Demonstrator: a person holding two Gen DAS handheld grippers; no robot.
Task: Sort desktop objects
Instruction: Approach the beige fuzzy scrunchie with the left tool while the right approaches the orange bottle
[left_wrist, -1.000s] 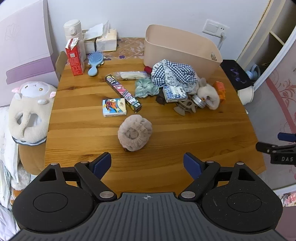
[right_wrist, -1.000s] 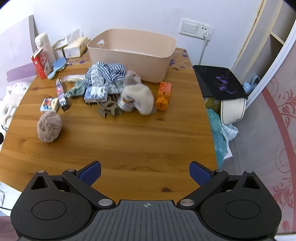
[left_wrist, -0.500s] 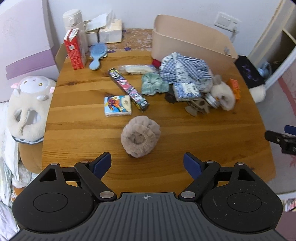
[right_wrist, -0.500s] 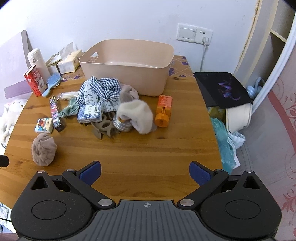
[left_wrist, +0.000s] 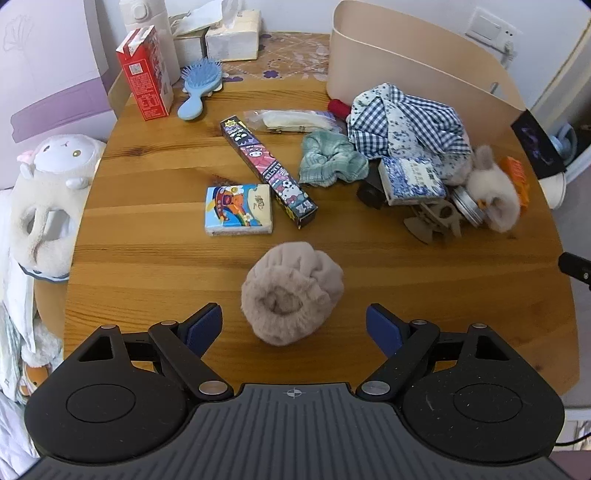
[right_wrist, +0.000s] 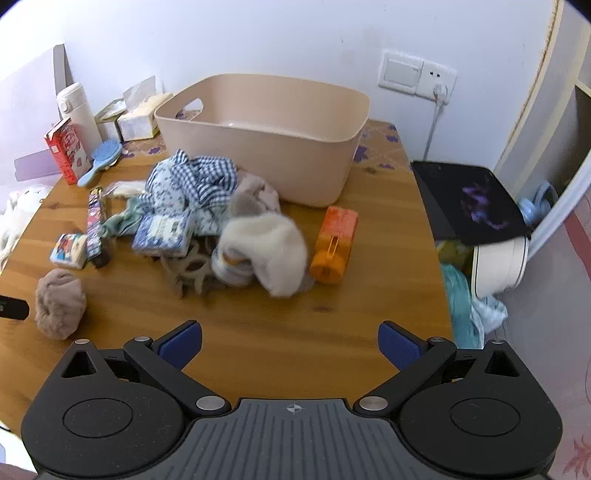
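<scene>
The left gripper (left_wrist: 294, 325) has its jaws spread wide and holds nothing. A fluffy brown scrunchie (left_wrist: 291, 291) lies on the wooden table (left_wrist: 147, 266) just in front, lined up with the gap between the blue pads (left_wrist: 207, 325). Past it sit a small picture tissue pack (left_wrist: 239, 209) and a long cartoon box (left_wrist: 267, 170), touching at one corner. The right gripper (right_wrist: 290, 341) is also spread wide and holds nothing. Ahead of it is bare table, then a messy pile: a fuzzy white sock (right_wrist: 267, 245), an orange bottle (right_wrist: 334, 245) lying down beside it, and a blue checked cloth (right_wrist: 192, 184). The beige bin (right_wrist: 266, 136) stands behind the pile, near the wall
</scene>
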